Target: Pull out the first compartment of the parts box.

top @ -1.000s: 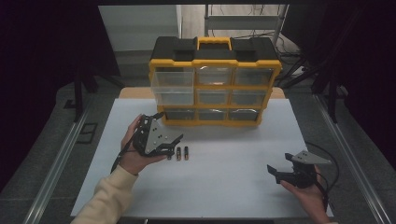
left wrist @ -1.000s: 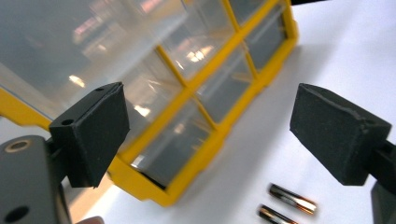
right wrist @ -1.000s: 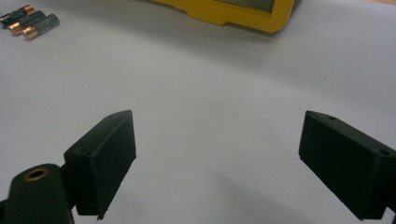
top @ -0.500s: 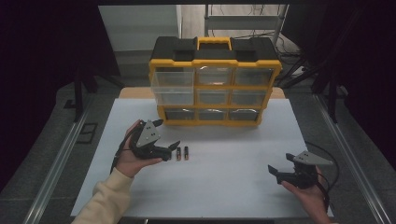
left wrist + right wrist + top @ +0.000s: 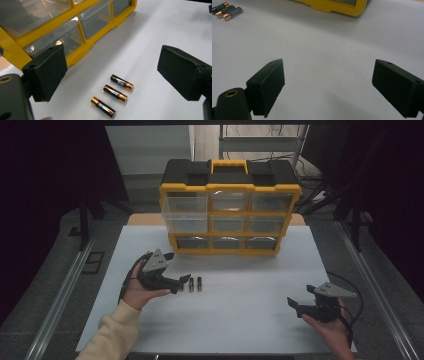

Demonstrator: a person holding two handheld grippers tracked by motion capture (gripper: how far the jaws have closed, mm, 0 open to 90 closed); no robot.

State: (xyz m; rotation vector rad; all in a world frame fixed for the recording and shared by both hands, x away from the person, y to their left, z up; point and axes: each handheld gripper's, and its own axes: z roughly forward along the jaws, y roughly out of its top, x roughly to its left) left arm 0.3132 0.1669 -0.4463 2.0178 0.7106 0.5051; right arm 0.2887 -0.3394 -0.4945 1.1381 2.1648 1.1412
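i hold my left gripper (image 5: pixel 110 75) spread wide over three batteries (image 5: pixel 115 93), probably to pick one; right gripper (image 5: pixel 329 87) idles released on bare table (image 5: pixel 240 315).

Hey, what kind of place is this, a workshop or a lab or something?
Probably a lab bench for recording: a white table with rails at its sides, a yellow drawer organizer, three batteries, and dark surroundings with cables behind.

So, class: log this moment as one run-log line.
left gripper: open, at batteries | right gripper: open, idle | drawer cabinet: top-left drawer out
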